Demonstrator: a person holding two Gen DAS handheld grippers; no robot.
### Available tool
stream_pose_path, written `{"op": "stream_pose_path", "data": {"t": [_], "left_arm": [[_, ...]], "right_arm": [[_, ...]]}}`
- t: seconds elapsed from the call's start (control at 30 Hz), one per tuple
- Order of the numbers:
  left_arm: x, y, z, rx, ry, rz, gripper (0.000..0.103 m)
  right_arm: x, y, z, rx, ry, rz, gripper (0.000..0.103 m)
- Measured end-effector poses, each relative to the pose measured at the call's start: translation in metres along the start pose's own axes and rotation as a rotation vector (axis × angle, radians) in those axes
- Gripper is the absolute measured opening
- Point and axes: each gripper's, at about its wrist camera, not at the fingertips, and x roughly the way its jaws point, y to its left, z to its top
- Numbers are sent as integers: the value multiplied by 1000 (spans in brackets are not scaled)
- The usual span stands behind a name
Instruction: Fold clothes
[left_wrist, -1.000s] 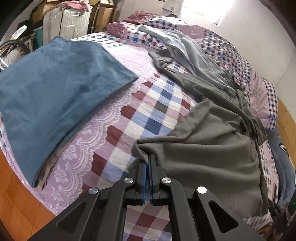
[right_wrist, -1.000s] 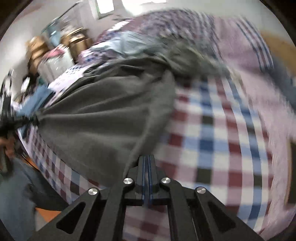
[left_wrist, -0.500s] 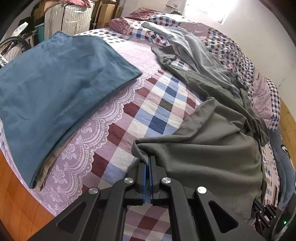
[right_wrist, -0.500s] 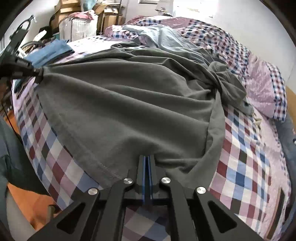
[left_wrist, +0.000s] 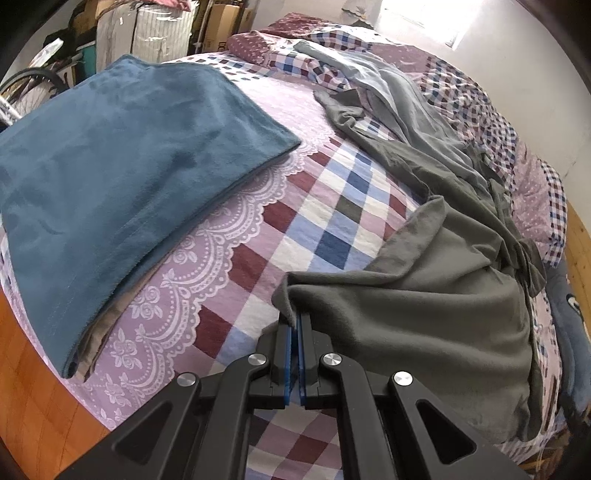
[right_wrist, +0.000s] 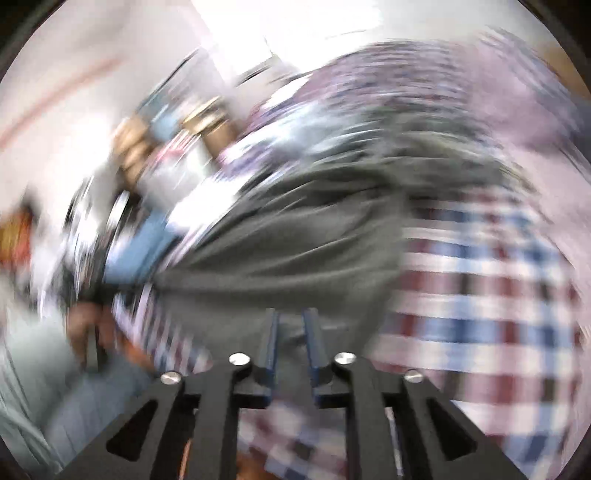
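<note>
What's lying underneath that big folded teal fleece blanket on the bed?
Under the folded teal fleece blanket, a tan fabric layer peeks out along its near edge, resting on the lilac lace-print bedsheet. How far that tan layer reaches, or whether anything else lies beneath, is covered.

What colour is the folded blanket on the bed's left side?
Teal blue, plain, no pattern. The folded blanket shows best in the left wrist view.
</note>
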Motion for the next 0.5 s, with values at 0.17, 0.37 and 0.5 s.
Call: {"op": "stream_pose_path", "data": {"t": [0.17,0.37,0.5], "left_arm": [[4,-2,1,-14,5,-11,1],[5,-5,1,-6,9,-13,1],[5,-2,2,-13,8,-20,1]], "right_arm": [[-19,-60,1,258,-41,-93,22],[3,-18,-14,71,106,-107,29],[8,-4,-19,-3,155,-59,31]]}}
